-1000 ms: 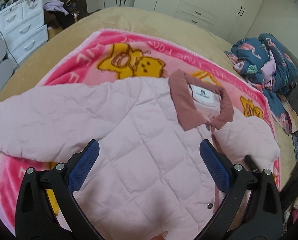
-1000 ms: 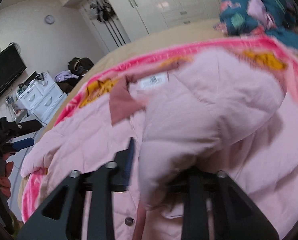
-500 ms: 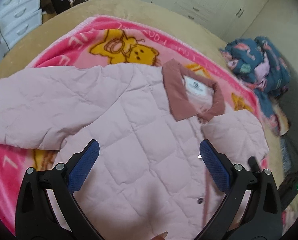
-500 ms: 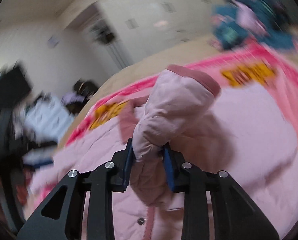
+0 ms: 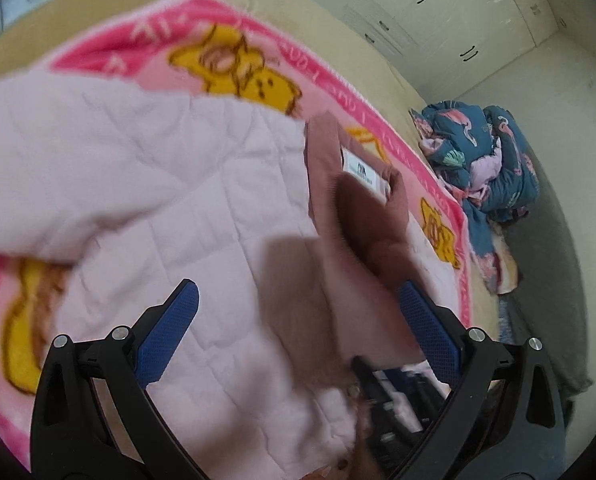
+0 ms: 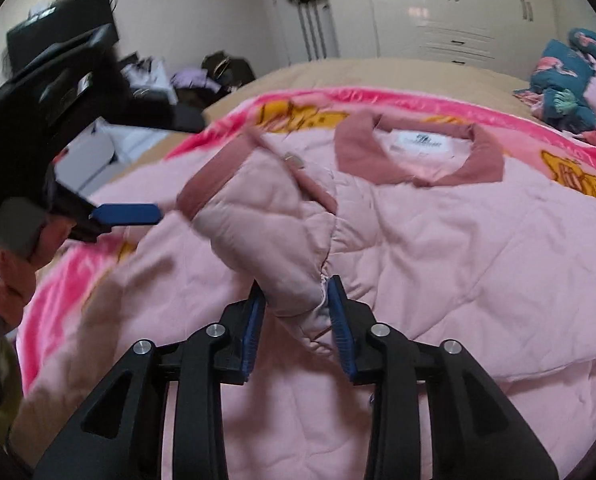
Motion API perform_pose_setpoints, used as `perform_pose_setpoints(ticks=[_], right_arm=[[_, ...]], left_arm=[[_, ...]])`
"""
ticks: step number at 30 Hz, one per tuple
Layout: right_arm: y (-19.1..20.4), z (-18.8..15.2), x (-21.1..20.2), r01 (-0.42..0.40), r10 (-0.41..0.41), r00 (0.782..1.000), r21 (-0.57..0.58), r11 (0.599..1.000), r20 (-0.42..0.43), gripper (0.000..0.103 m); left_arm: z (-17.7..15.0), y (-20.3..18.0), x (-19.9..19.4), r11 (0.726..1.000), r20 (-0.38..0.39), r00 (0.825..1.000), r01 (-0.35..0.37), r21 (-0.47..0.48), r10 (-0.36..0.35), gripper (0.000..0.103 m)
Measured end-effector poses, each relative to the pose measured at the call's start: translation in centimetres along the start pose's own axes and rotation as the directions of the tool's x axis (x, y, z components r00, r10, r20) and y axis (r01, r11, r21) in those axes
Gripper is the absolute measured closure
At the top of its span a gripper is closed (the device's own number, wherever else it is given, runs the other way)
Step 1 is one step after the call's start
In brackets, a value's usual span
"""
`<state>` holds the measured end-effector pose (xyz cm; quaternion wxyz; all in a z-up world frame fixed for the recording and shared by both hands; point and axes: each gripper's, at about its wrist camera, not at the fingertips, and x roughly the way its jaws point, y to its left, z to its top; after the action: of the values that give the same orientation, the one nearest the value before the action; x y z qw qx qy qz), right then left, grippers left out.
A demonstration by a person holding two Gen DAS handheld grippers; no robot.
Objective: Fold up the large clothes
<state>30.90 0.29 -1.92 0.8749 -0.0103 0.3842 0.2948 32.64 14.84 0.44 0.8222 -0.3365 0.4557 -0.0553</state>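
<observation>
My right tongs (image 6: 296, 318) clenched on sleeve (image 6: 257, 216), cuff end folded over jacket (image 6: 458, 248) chest. My left tongs (image 5: 298, 332) spread wide, gripping nothing, hovering above jacket front. Jacket flat on pink blanket (image 5: 145, 44) on bed, collar (image 6: 418, 152) far side. Clothes pile (image 5: 494, 164) beyond, right.

Your jacket (image 6: 438, 248) runs off the bottom edge in both views, so its hem is out of sight. In the left wrist view, the sleeve (image 5: 338, 264) at centre is smeared by motion blur. The collar label (image 6: 420, 143) print is too small to read. Your hand (image 6: 13, 276) at the left edge is blurred.
</observation>
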Motion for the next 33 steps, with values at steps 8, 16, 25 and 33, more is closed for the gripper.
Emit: perform_pose_setpoints(ticks=[8,16,25,33], right_arm=[[-3.0,-1.0,-3.4,-0.038,0.031,0.998,0.14,0.989,0.051,0.036],[-9.6,-2.0,-8.3,0.053,-0.097,0.988,0.32,0.946,0.124,0.035],[-16.1,-1.4,-11.8,0.228,-0.3,0.945,0.396,0.89,0.132,0.035],[-18.4,-0.7,-8.0,0.318,-0.331,0.944,0.336,0.887,-0.021,0.035]], left_arm=[[-2.0,2.0,3.8,0.999,-0.11,0.994,0.008,-0.047,-0.013,0.009],[-4.8,0.4,6.7,0.999,-0.157,0.988,0.019,0.044,-0.012,0.059],[-1.2,-5.3,0.2,0.952,0.066,0.998,-0.018,0.307,-0.002,0.095],[-0.2,-2.0,3.0,0.923,0.078,0.981,-0.191,0.335,0.175,0.094]])
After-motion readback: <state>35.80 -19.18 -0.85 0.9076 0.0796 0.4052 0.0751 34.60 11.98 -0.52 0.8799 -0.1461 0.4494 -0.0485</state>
